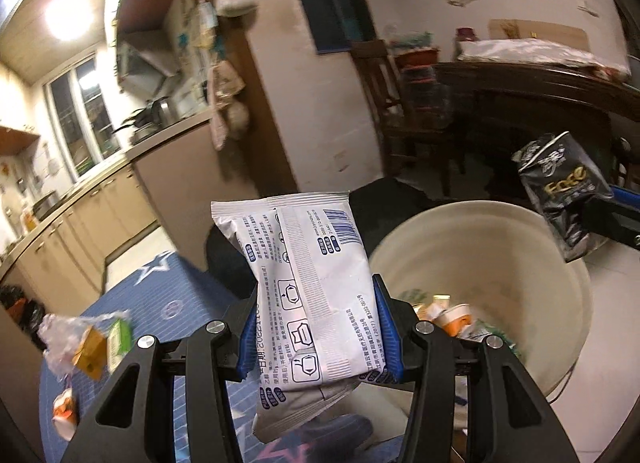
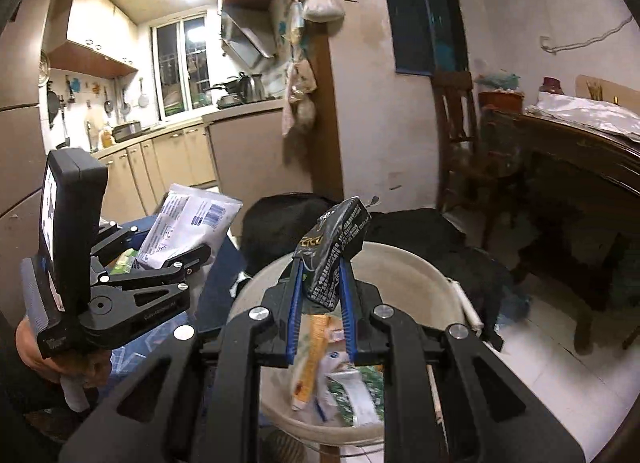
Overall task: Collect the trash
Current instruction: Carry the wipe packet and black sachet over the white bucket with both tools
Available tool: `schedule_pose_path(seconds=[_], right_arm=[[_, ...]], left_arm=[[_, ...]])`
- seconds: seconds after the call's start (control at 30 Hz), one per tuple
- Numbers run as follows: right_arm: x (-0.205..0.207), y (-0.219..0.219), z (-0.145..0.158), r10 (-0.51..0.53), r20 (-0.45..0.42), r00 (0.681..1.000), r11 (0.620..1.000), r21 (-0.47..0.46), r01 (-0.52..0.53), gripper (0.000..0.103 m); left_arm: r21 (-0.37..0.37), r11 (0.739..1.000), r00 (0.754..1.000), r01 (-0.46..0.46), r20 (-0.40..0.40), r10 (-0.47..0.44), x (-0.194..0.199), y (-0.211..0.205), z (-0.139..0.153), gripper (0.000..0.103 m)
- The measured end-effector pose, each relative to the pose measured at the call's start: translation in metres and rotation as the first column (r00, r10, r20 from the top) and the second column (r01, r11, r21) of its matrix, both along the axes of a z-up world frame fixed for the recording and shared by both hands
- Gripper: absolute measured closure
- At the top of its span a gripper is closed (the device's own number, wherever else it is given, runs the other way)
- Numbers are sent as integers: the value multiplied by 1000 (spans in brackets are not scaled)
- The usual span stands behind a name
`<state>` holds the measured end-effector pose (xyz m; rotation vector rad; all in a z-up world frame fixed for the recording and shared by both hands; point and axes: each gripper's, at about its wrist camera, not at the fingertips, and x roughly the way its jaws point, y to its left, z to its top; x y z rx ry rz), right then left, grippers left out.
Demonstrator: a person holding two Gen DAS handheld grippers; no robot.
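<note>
My left gripper (image 1: pixel 316 327) is shut on a white wet-wipes pack (image 1: pixel 308 283) with blue print and a barcode, held upright just left of a cream bucket (image 1: pixel 576 303). My right gripper (image 2: pixel 322 299) is shut on a crumpled black wrapper (image 2: pixel 334 259) with gold lettering, hanging over the same bucket (image 2: pixel 440 279). The black wrapper (image 1: pixel 564 187) also shows at the right of the left wrist view, above the bucket's far rim. The left gripper (image 2: pixel 176 259) with the white pack (image 2: pixel 188 223) appears at the left of the right wrist view. Several wrappers and cartons lie in the bucket.
A blue star-patterned cloth (image 1: pixel 160 295) carries loose trash (image 1: pixel 88 343), including an orange carton and plastic film. A dark wooden table (image 2: pixel 580 167) and chair (image 2: pixel 456 135) stand at the right. Kitchen counters (image 1: pixel 80 203) run along the left. White floor tiles (image 2: pixel 560 383) lie right of the bucket.
</note>
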<state>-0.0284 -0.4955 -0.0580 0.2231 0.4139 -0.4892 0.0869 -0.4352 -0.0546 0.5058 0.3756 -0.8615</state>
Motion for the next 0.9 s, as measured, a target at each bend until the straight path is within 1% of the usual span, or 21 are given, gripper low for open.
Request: schedule_pose_path(seconds=[0.13, 0.23, 0.37, 0.53, 0.8, 0.83, 0.87, 0.9], right_arm=[[-3, -11, -8, -26, -27, 999, 1000, 4, 26, 87], [-1, -21, -16, -41, -56, 998, 999, 7, 41, 87], [2, -32, -25, -49, -87, 995, 999, 5, 50, 87], [6, -37, -27, -54, -97, 994, 999, 2, 54, 87], [13, -41, -31, -45, -117, 992, 999, 15, 47, 86], [15, -42, -31, -39, -123, 992, 999, 23, 43, 83], [17, -44, -32, -40, -128, 991, 999, 32, 44, 82], [18, -47, -33, -39, -129, 991, 998, 41, 45, 71]], left_arm=[[13, 998, 998, 62, -31, -61, -7, -20, -9, 52], [27, 992, 990, 124, -67, -122, -12, -30, -17, 52], [42, 986, 981, 159, -117, -153, -10, -39, -27, 52], [55, 982, 978, 178, -124, -170, -10, -45, -35, 52], [51, 978, 974, 202, -116, -195, -8, -47, -34, 52], [52, 977, 973, 208, -114, -201, -9, -49, -34, 52], [52, 975, 971, 215, -119, -208, -8, -51, -34, 51], [54, 973, 968, 223, -127, -214, -8, -53, -34, 50]])
